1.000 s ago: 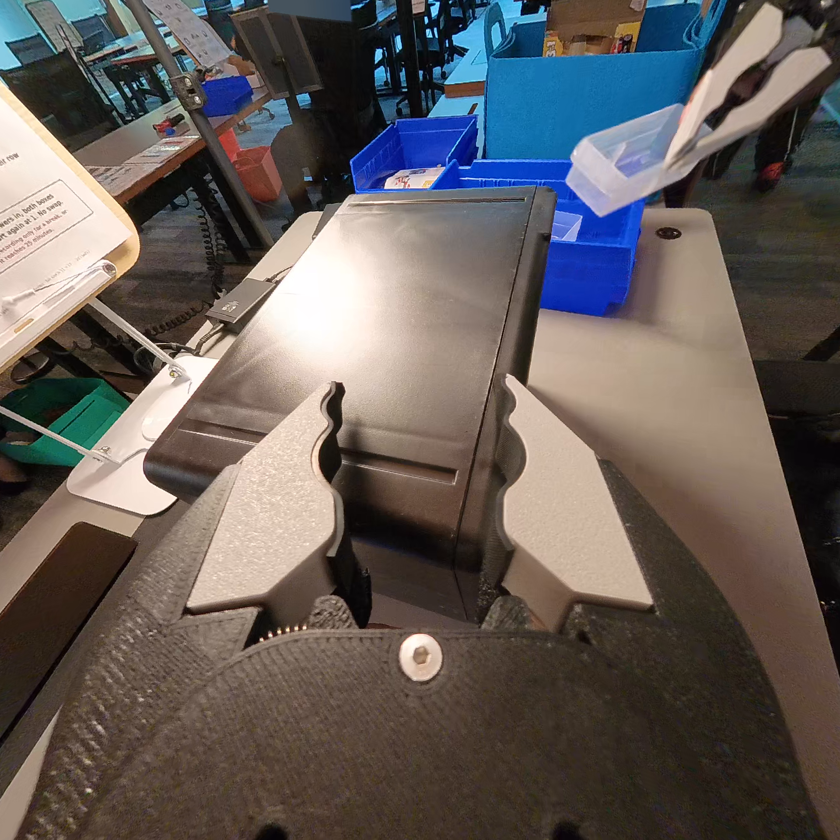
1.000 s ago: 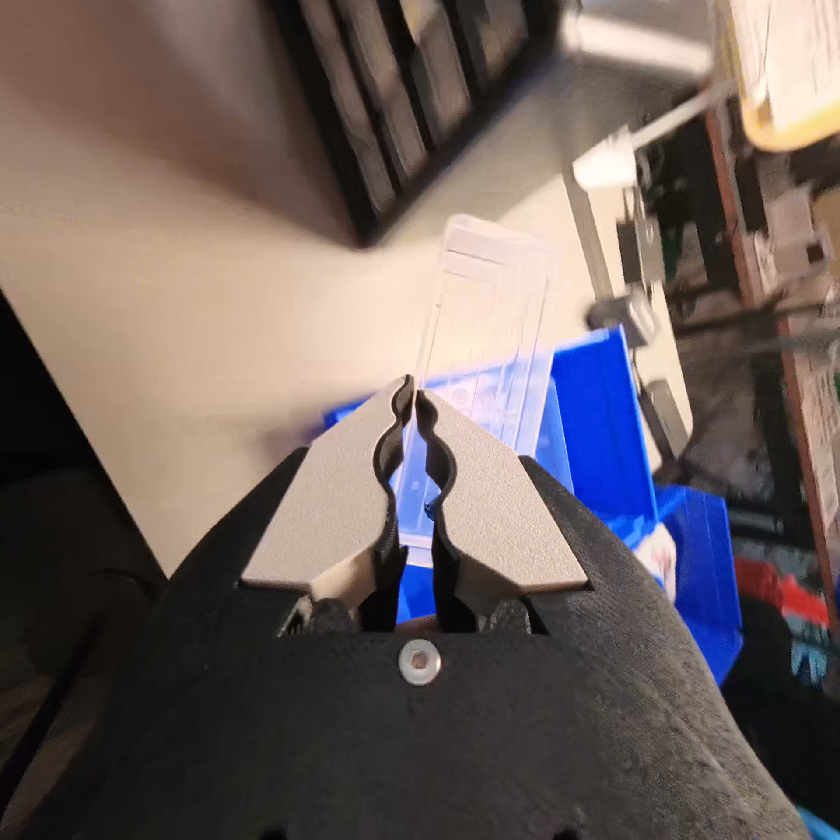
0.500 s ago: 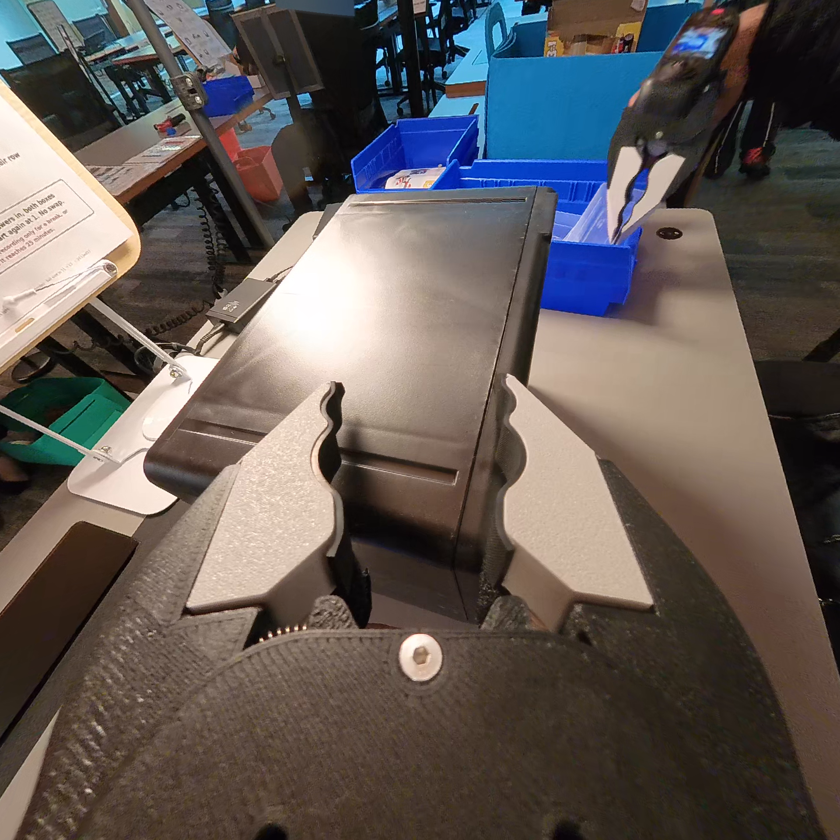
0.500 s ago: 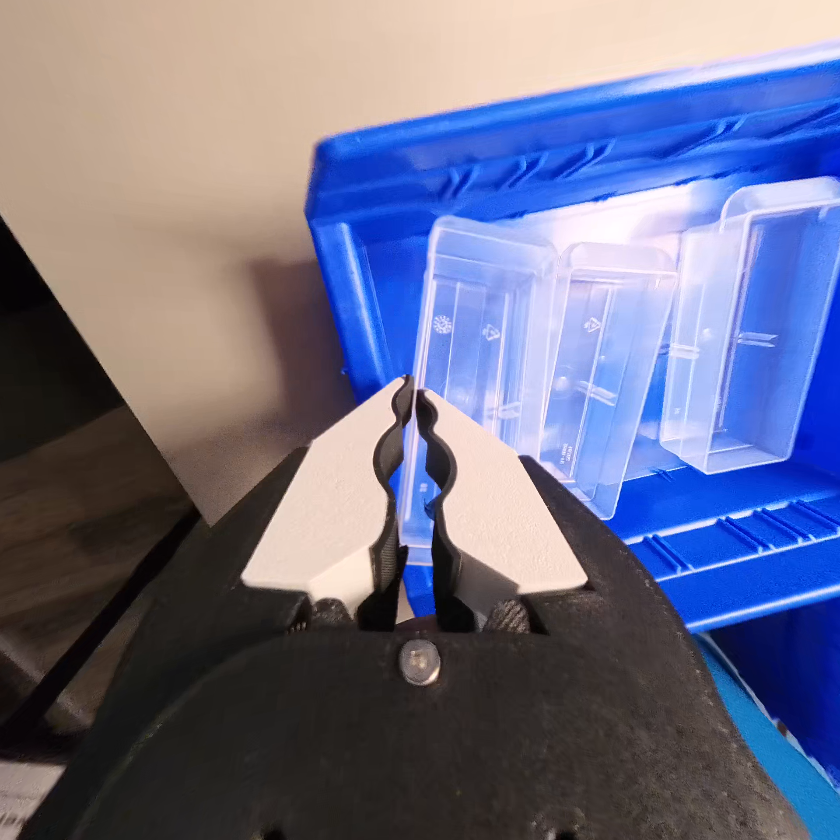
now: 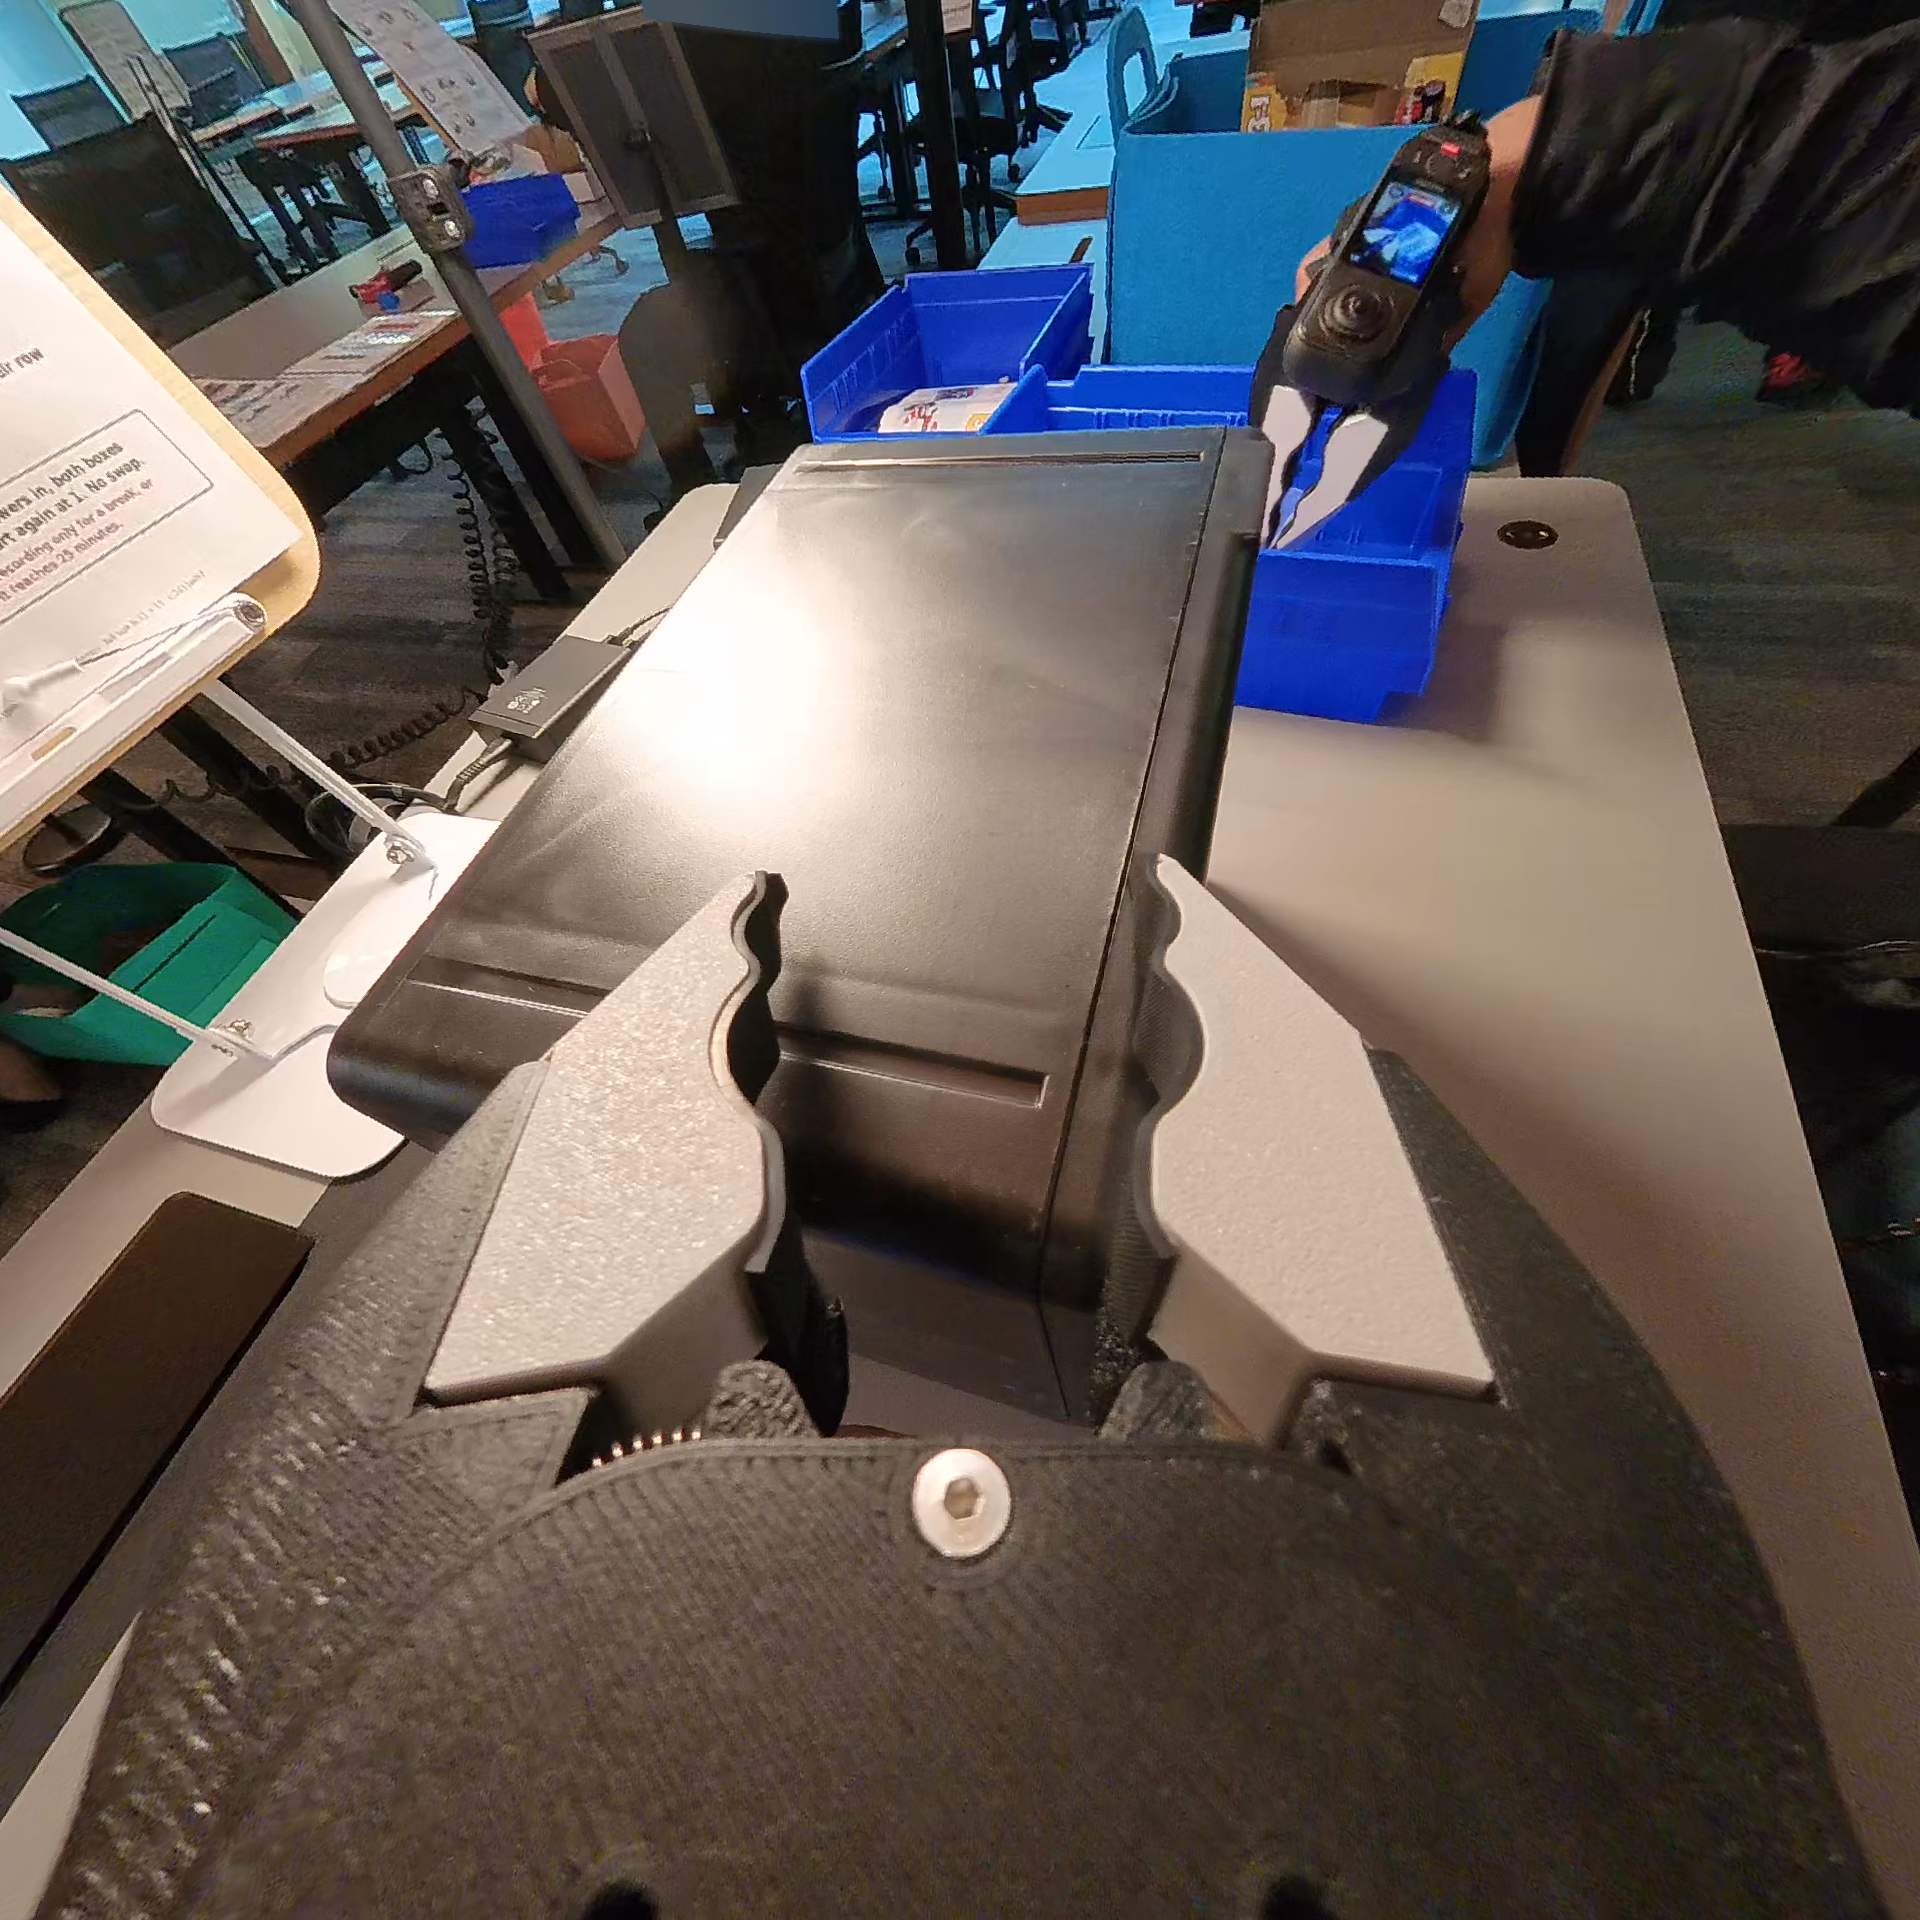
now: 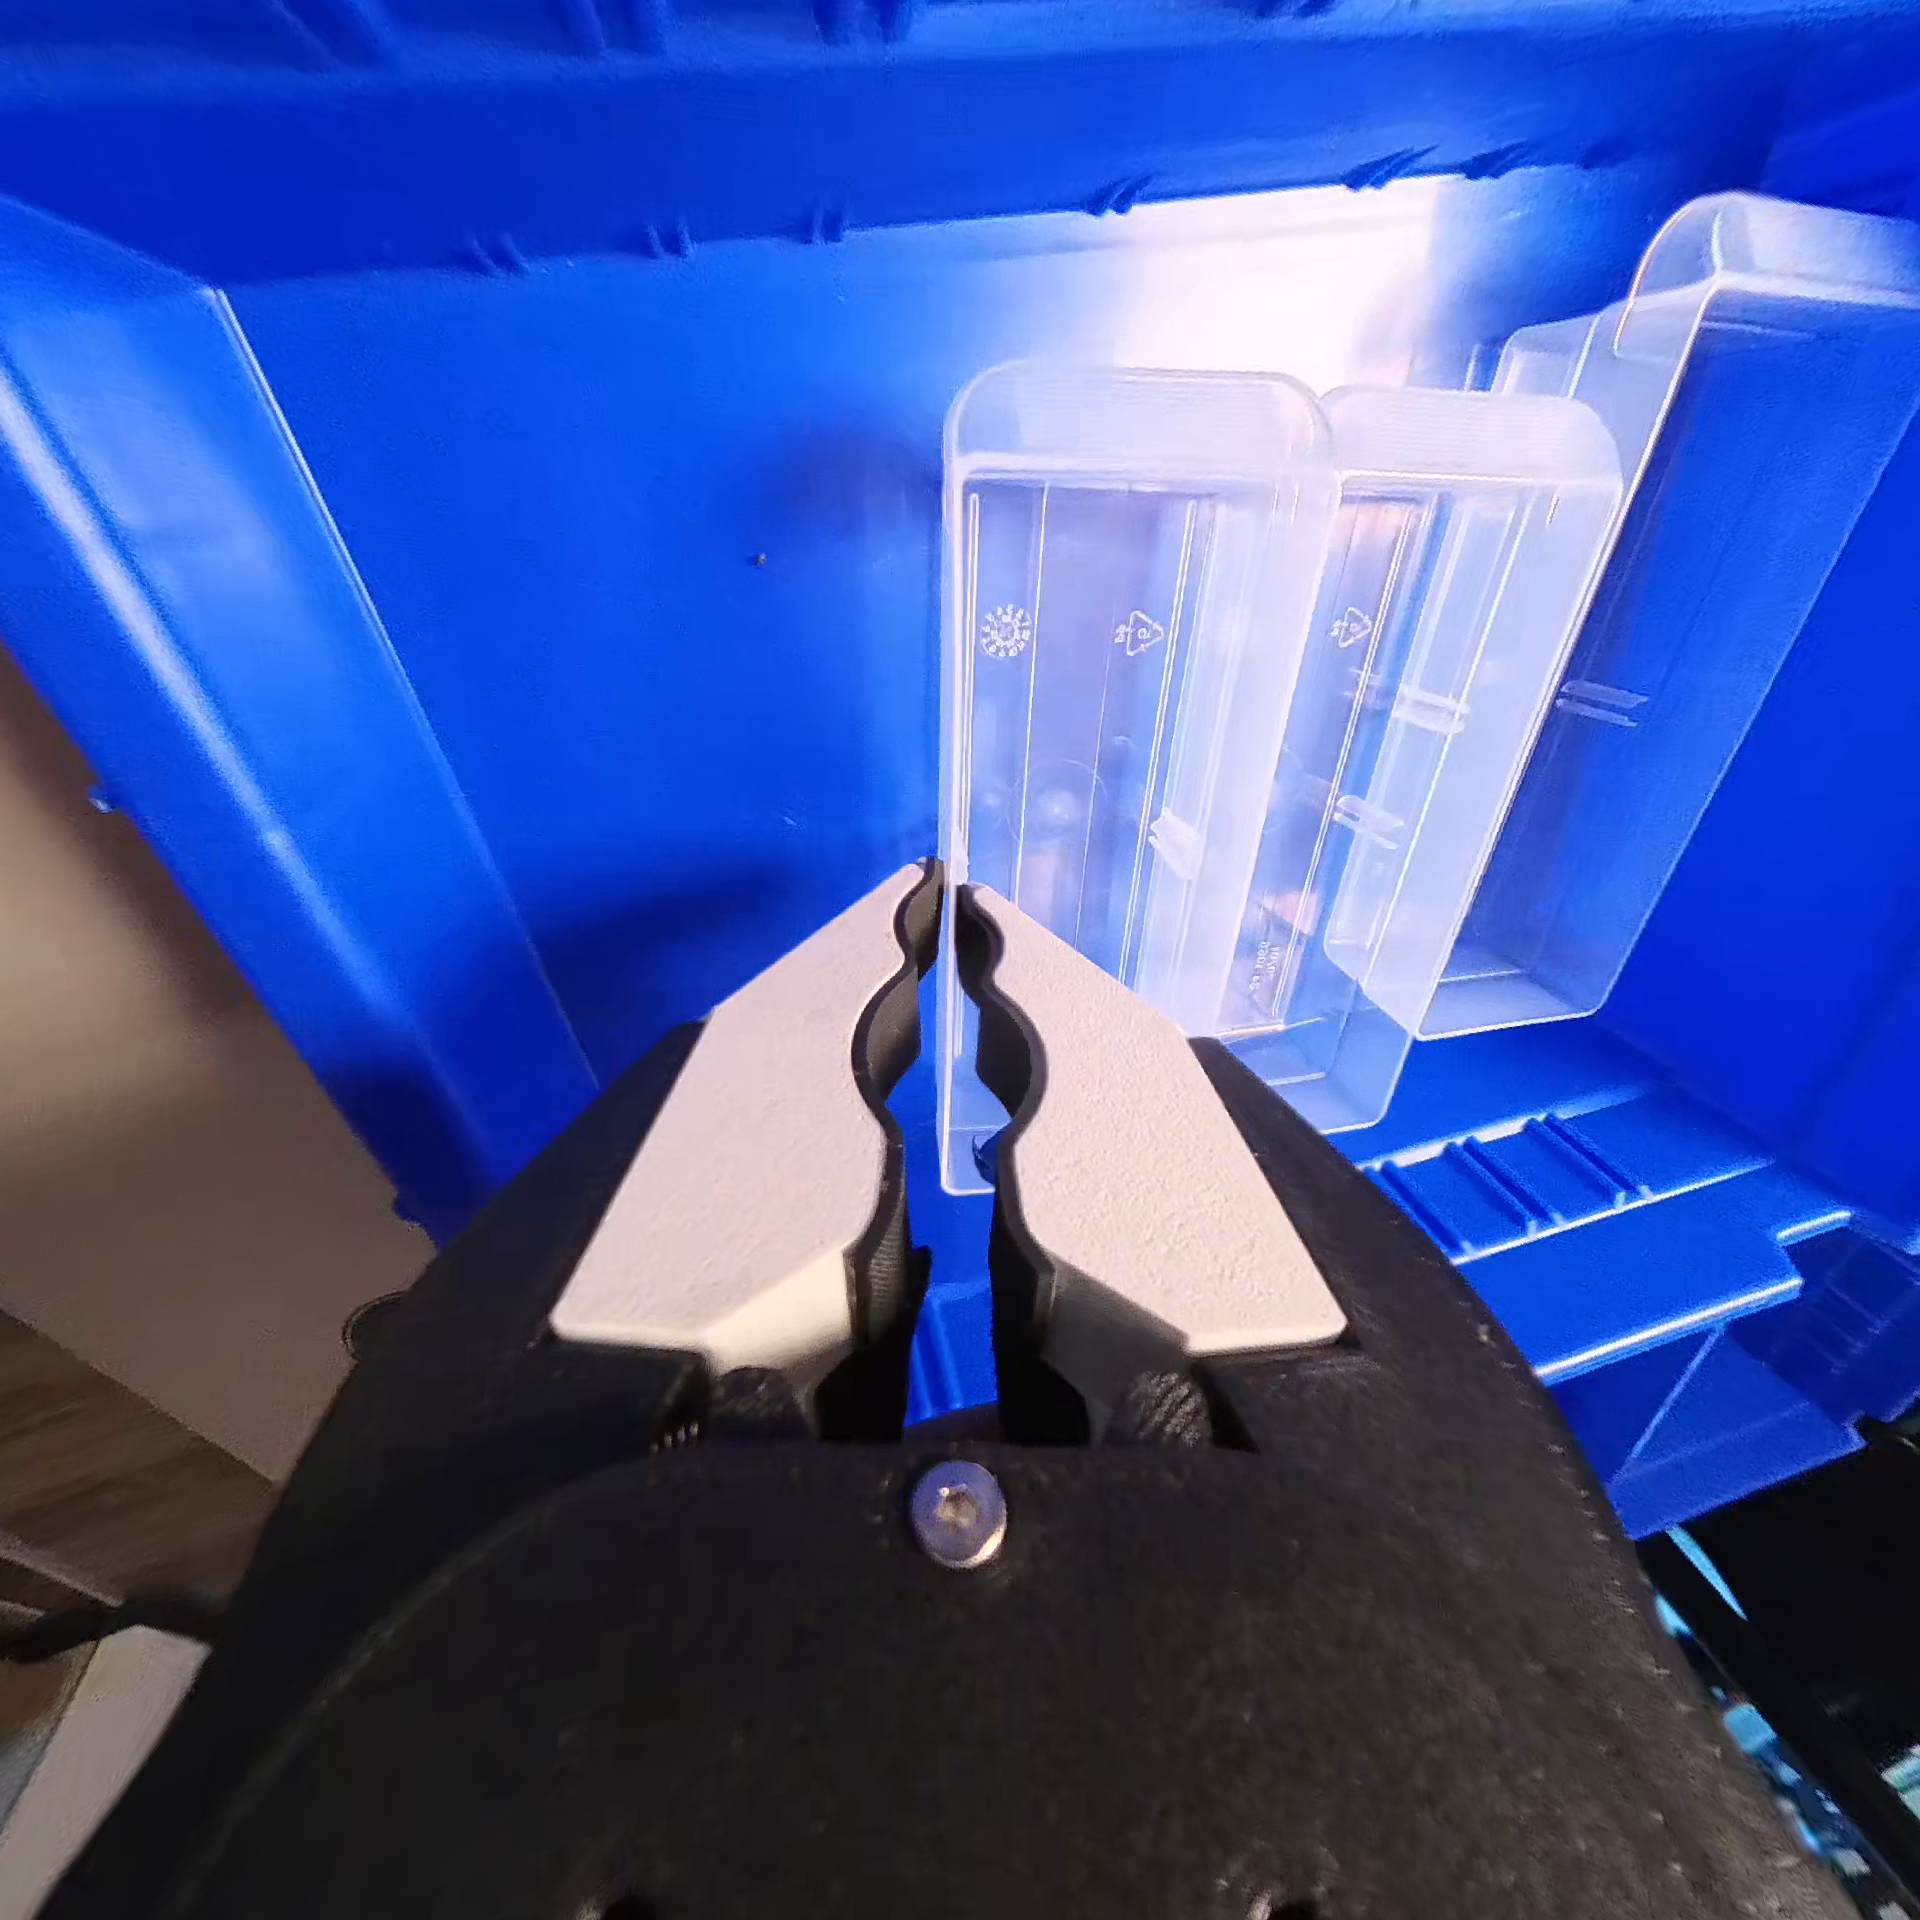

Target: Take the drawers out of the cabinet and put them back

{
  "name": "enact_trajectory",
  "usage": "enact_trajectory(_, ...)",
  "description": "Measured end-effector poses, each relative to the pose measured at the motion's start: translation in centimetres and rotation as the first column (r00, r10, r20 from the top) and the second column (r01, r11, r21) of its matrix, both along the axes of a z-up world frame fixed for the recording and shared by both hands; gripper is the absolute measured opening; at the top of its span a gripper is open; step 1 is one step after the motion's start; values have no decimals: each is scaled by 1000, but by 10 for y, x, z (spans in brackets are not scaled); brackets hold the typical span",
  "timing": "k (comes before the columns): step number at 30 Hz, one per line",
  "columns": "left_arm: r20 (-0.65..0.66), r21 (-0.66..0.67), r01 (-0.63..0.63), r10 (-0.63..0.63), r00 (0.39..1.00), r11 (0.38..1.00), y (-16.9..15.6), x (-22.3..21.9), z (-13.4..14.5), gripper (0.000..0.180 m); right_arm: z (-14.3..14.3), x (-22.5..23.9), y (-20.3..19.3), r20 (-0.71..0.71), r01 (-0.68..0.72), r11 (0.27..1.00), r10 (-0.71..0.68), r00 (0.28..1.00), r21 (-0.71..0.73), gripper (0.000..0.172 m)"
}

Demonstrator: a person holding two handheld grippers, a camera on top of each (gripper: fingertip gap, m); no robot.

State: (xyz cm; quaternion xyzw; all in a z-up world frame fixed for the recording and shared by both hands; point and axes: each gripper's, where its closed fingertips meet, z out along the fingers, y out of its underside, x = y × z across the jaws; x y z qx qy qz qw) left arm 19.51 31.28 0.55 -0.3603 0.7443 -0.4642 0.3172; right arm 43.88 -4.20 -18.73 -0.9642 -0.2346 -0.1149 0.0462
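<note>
Clear drawer (image 6: 1091,748) lowered into blue bin (image 6: 520,520), beside two others.

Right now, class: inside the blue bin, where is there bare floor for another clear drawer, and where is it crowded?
Free: the blue bin floor left of the clear drawers, up to its left wall. Crowded: the right half, where drawers overlap.
</note>
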Motion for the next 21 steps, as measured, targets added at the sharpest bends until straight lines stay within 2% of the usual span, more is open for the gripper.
enact_trajectory(3,-1,0,0,0,1000,1000,0,0,0,69,0,-1,1,5,0,1000,0,1000,-2,5)
enact_trajectory(8,-1,1,0,0,1000,1000,0,0,0,69,3,-19,-4,-74,43,998,-40,996,38,13)
enact_trajectory(15,0,1,0,0,1000,1000,0,0,0,69,30,-20,-8,-45,86,982,-80,996,169,24)
enact_trajectory(17,0,3,-1,1,1000,1000,0,0,0,69,28,-24,-11,-68,100,982,-90,994,163,23)
enact_trajectory(20,0,5,-3,3,1000,1000,0,0,0,68,12,-4,-19,72,65,993,-72,995,98,27)
enact_trajectory(21,0,6,-4,4,1000,1000,0,0,0,68,10,6,-16,135,52,993,-66,989,108,34)
